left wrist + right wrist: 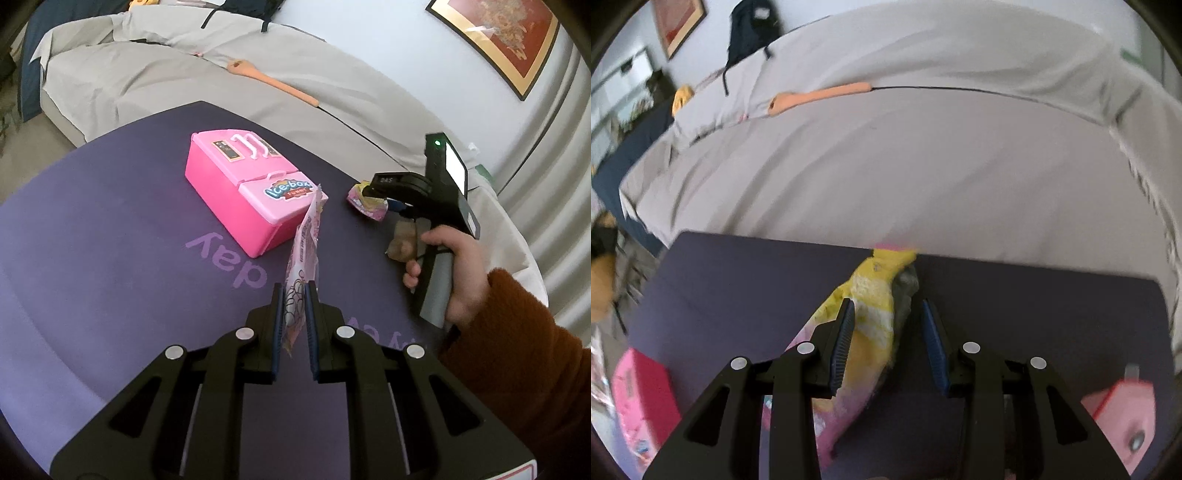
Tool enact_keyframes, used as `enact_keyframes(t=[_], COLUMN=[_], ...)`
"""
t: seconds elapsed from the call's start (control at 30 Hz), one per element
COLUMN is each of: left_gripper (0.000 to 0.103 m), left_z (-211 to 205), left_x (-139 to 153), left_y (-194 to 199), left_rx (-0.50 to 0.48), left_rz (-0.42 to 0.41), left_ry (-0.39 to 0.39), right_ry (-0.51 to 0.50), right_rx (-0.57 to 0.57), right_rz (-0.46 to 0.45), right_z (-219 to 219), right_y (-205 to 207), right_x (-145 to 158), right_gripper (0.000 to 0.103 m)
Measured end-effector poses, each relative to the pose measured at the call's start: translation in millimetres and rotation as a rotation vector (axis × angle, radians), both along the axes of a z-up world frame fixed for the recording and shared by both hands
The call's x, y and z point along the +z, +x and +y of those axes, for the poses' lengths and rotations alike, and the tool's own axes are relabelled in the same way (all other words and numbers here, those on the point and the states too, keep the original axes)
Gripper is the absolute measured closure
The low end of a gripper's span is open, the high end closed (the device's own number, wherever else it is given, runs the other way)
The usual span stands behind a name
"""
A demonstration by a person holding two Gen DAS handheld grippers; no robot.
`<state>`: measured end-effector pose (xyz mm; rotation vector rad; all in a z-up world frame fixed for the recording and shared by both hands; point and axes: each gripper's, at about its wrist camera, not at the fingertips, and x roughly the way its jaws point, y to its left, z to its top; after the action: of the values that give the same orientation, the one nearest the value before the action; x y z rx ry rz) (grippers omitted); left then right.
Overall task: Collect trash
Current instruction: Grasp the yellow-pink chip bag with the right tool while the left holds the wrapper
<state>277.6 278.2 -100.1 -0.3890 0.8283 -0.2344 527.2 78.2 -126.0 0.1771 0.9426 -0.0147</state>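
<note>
Left wrist view: my left tongs (295,291) are clamping a pink printed wrapper (304,258) that's sticking up over the purple desk (110,221), just beside the pink toy fridge (251,192). My right tongs (886,314) are sitting around a crumpled yellow-pink wrapper (871,306) near the desk's far edge by the bed (886,166), but I can't tell if they're gripping it.

A pink toy fridge (246,186) is seen lying on the purple mat (110,221); beyond the mat, a wooden spoon (271,82) lies on the bed (147,74).
</note>
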Motion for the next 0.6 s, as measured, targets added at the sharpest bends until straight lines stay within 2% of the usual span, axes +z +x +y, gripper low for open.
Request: enact_keyframes(t=[0.07, 0.17, 0.2, 0.3, 0.4, 0.6], left_gripper=[0.093, 0.093, 0.093, 0.093, 0.093, 0.093], left_z=[-1, -3, -4, -7, -15, -39], left_x=[0, 1, 1, 2, 9, 41], left_y=[1, 1, 0, -1, -4, -18], left_rx=[0.005, 0.017, 0.019, 0.02, 0.014, -0.007], left_rz=[0.008, 0.009, 0.008, 0.014, 0.003, -0.076], left_ry=[0.001, 0.01, 0.014, 0.011, 0.023, 0.047], right_ry=[-0.002, 0.099, 0.099, 0.08, 0.111, 0.165], right_rx=[0.047, 0.169, 0.2, 0.264, 0.301, 0.341], right_rz=[0.008, 0.011, 0.007, -0.032, -0.074, -0.168], right_z=[5, 12, 15, 22, 17, -19], right_y=[4, 2, -2, -22, -45, -104], right_x=[0, 2, 4, 16, 35, 85], right_gripper=[0.067, 0.069, 0.087, 0.095, 0.096, 0.097])
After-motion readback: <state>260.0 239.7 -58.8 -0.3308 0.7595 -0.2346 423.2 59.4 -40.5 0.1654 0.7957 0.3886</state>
